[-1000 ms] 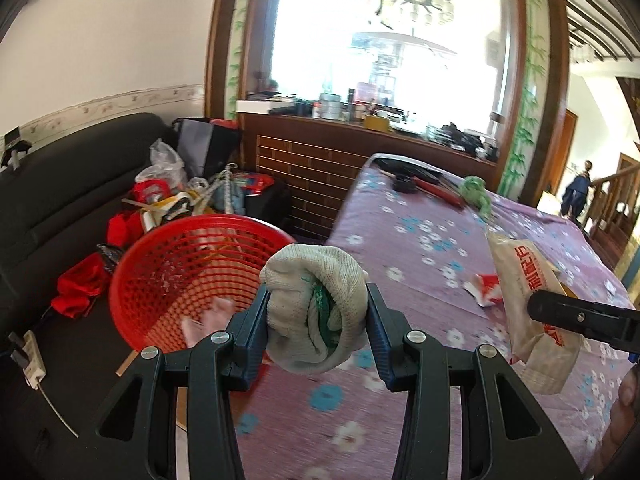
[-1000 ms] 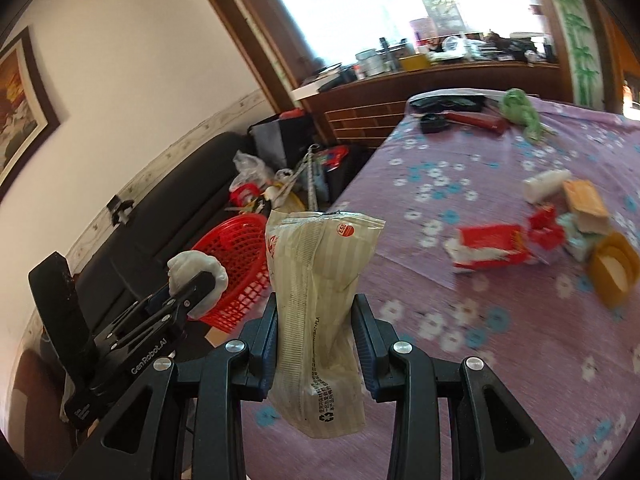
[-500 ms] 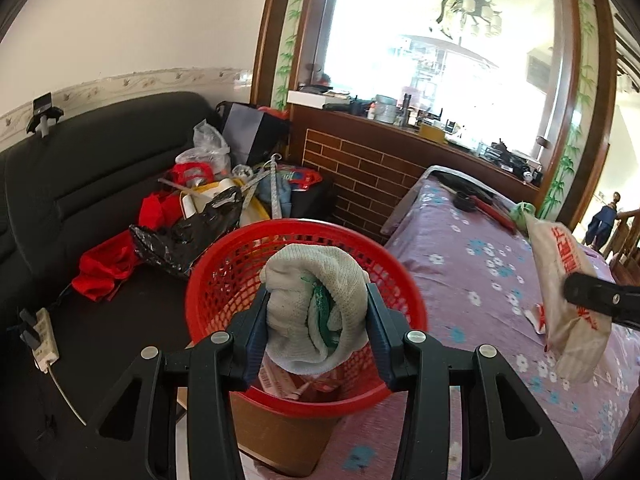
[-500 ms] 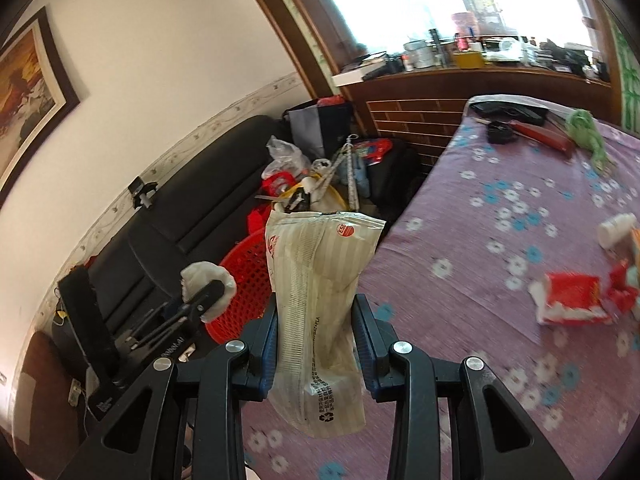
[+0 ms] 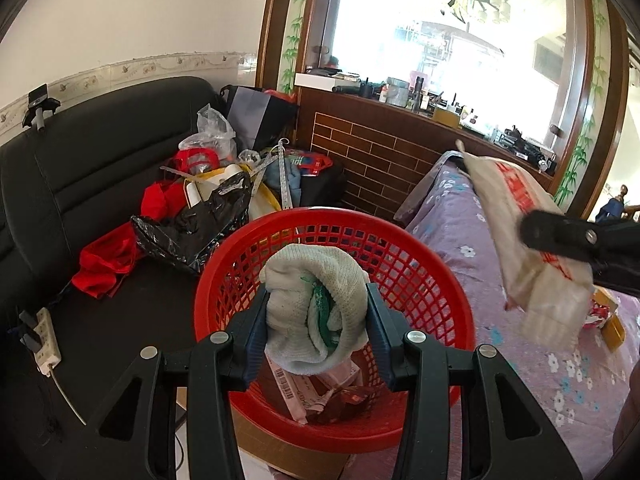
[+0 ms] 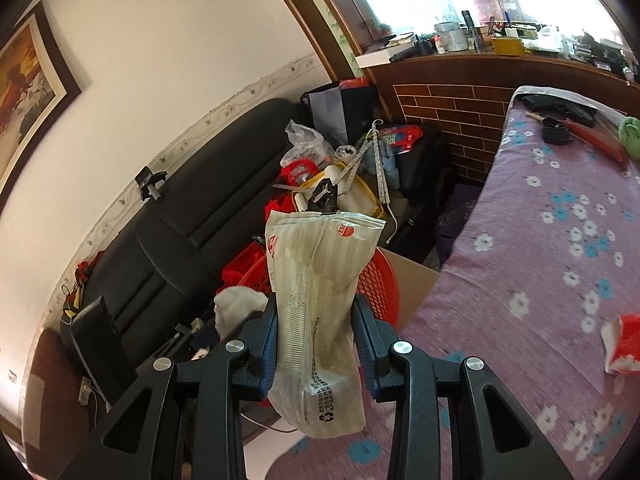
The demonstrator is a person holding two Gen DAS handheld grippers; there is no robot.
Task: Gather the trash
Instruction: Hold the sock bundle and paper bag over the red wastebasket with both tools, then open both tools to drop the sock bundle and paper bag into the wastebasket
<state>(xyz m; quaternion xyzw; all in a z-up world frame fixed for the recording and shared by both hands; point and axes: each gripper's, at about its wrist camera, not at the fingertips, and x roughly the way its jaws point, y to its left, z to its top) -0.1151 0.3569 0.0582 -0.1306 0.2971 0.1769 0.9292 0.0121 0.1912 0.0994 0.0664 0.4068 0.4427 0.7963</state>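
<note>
Left gripper (image 5: 316, 312) clamps a balled white glove (image 5: 316, 312), center frame, right above the red basket (image 5: 448, 292). Right gripper (image 6: 315, 336) pinches a cream wrapper bag (image 6: 320, 300) upright, lower center, basket behind it, purple floral table (image 6: 540, 280) at right.

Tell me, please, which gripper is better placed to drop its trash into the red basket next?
Left. The left gripper holds the balled cloth directly over the red basket, while the right gripper with its wrapper sits off beside it.
</note>
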